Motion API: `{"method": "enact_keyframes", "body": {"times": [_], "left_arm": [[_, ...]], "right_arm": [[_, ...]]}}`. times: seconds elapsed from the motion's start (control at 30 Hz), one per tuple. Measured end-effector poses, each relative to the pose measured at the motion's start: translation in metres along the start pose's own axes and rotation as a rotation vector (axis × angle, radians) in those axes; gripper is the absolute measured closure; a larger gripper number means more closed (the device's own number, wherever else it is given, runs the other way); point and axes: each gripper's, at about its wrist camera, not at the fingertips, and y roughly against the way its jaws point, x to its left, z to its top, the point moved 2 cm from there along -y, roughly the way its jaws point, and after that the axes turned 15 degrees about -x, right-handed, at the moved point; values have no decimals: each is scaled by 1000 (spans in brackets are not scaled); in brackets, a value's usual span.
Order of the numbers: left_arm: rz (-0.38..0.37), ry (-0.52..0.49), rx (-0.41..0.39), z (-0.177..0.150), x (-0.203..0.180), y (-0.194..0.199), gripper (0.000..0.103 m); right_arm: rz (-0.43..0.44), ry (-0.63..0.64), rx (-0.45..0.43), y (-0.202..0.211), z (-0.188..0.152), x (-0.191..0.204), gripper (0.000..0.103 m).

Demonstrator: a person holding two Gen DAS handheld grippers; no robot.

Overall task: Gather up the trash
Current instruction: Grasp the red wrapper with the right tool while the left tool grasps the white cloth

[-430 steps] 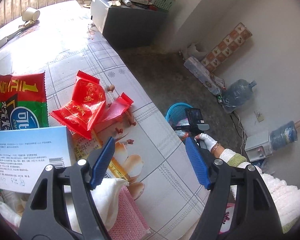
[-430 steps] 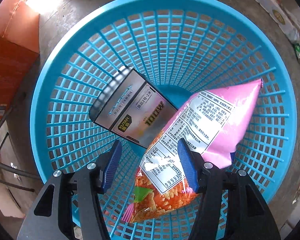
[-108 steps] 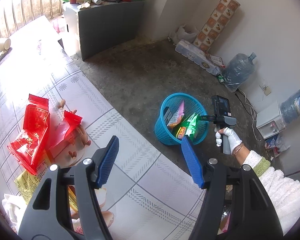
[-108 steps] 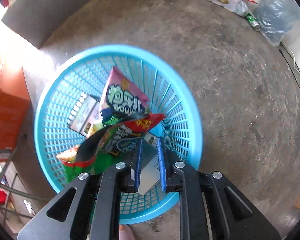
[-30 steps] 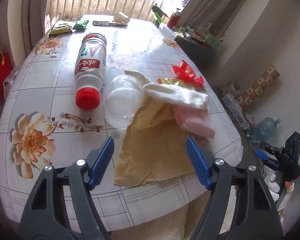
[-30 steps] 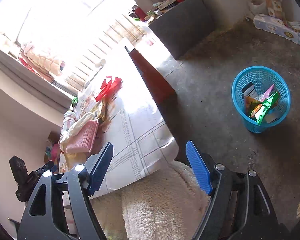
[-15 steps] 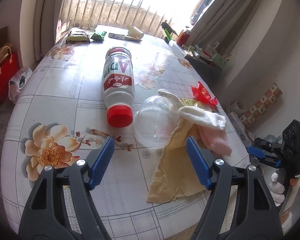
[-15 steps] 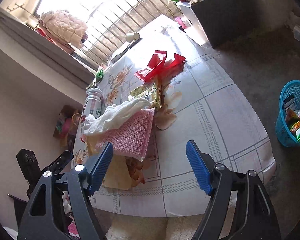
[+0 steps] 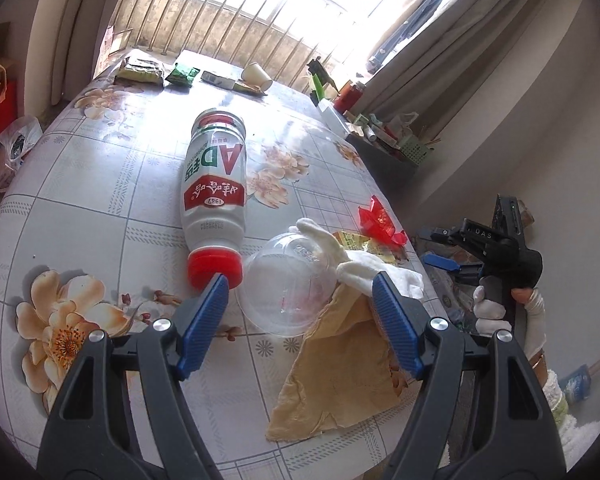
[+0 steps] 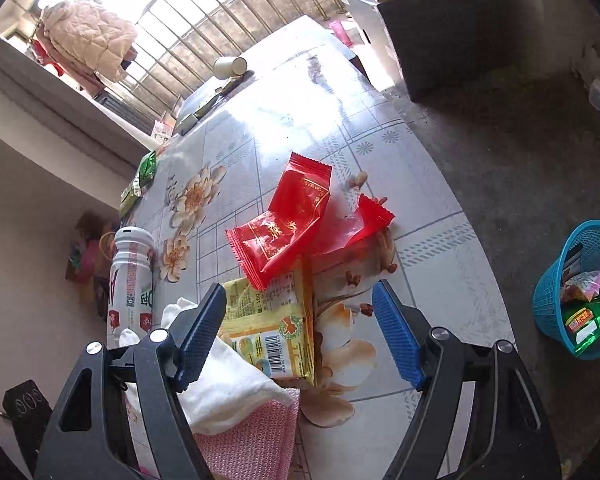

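Yellow wrapper (image 10: 274, 332) lies lengthwise just ahead between the wide-open, empty right gripper (image 10: 298, 332) jaws; left gripper (image 9: 300, 320), also open, faces the clear lid (image 9: 286, 284)

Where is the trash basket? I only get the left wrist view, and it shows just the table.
Observer: The right wrist view shows the blue basket on the floor, off the table's edge.
Operator: Anything in it?
Observer: Yes, several packets, one green and one pink.
Operator: What sits under the right tool?
Observer: A yellow packet lies below its open jaws, with red wrappers overlapping its far end. Nothing is gripped.
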Motion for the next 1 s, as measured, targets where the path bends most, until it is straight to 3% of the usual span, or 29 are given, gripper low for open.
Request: {"method": "enact_keyframes", "body": {"times": [0.1,0.2,0.33,0.5,0.57,0.63,0.83,1.0], "left_arm": [[-23,-3,-6,0,-5,-3,33],[-35,-7,-4,0,-7,-6,33],[-51,-20,7,-4,-11,-7,33],[-84,-44,26,-11,-23,-9,34],[-105,-60,37,-15,-31,-10,34],[-117,-87,41,-17,-39,-11,34],[-146,-222,47,-20,-73,-17,34],[-160,-395,75,-23,-104,-34,34]], "right_arm": [[49,-128,56,-25,10,-6,30],[39,-218,113,-52,11,-14,30],[10,-224,100,-67,23,-10,39],[-84,-144,96,-78,28,0,69],[-118,-117,92,-81,27,-1,91],[-123,-111,83,-80,26,-5,99],[-62,-145,42,-63,25,-19,100],[2,-157,-11,-29,19,-28,100]]}}
